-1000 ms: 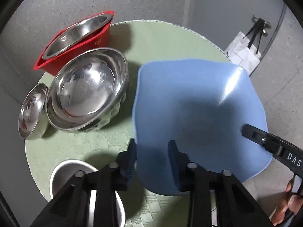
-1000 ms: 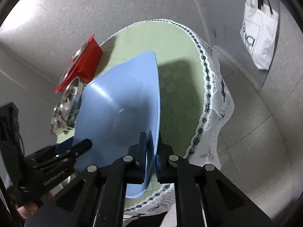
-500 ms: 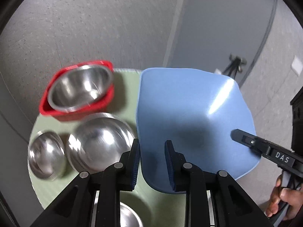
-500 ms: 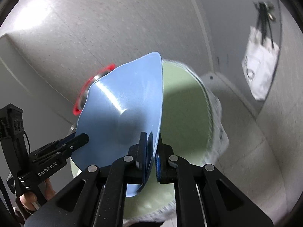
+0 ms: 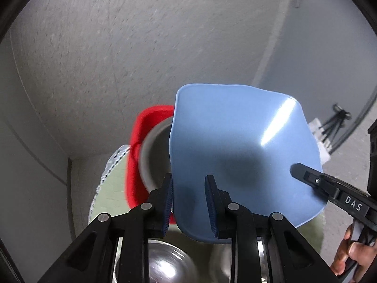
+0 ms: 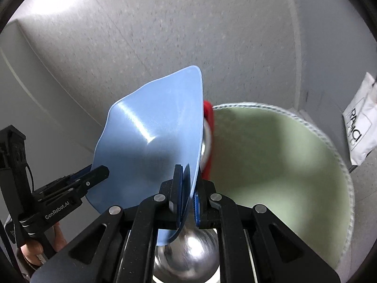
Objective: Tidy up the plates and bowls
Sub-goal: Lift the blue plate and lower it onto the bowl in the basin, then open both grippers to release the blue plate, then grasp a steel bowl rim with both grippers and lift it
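A: Where's the plate [image 5: 240,155]?
B: Tilted up above the bench [image 6: 282,165], in front of the red bowl [image 5: 139,155].
A: Right gripper [image 6: 187,198]?
B: Jaws pinching the plate's edge.
A: Left gripper [image 5: 188,202]?
B: Jaws spread; the plate's near rim sits between them, one finger [image 5: 211,202] over its face. Contact unclear.
A: Below?
B: Steel bowls [image 5: 165,266].

Soft, even overhead light is seen; a glare streak is cast on the blue plate [image 5: 240,155], motion blur on the red bowl [image 5: 141,141], edges bent and vignetted by fisheye
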